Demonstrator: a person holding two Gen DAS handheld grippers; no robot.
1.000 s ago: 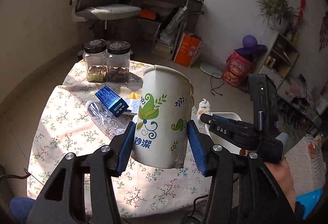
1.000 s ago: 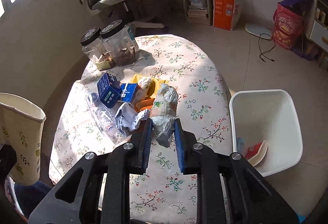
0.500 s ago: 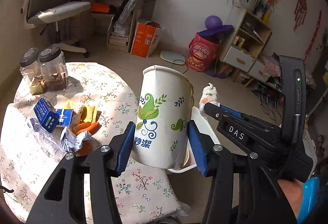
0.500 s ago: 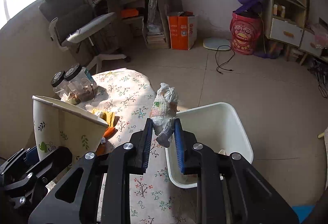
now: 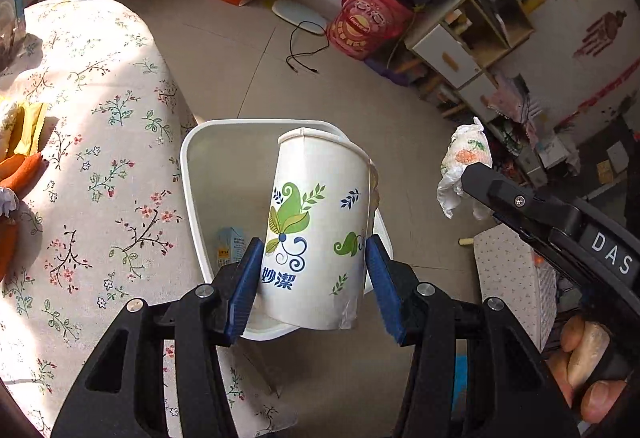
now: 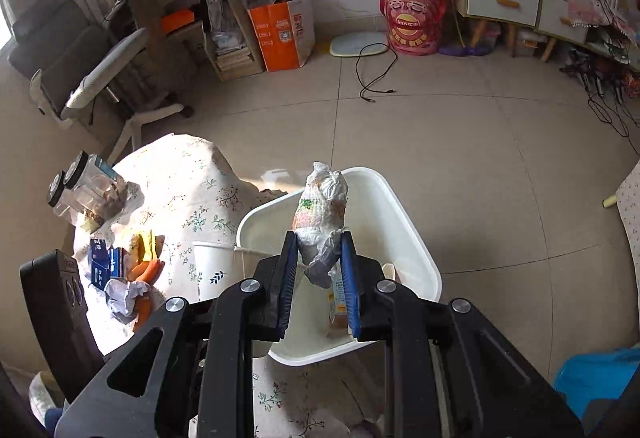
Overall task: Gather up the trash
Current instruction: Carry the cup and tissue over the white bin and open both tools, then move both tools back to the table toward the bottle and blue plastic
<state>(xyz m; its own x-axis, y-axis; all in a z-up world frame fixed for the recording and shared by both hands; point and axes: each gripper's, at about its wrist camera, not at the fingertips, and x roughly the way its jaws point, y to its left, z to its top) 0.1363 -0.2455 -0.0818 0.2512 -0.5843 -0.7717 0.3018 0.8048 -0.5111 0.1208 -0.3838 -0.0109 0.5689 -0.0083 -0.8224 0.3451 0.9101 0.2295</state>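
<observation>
left hand-held gripper (image 5: 311, 280) clamped on the paper cup (image 5: 318, 226), upright over the white bin (image 5: 192, 173) | right hand-held gripper (image 6: 319, 270) pinching a crumpled wrapper (image 6: 322, 211), also above the bin | table (image 5: 100, 157) sits at 9 o'clock of the bin, leftover trash (image 6: 124, 278) on it

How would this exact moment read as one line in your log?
left gripper: shut on paper cup | right gripper: shut on wrapper wad | both above white bin
</observation>
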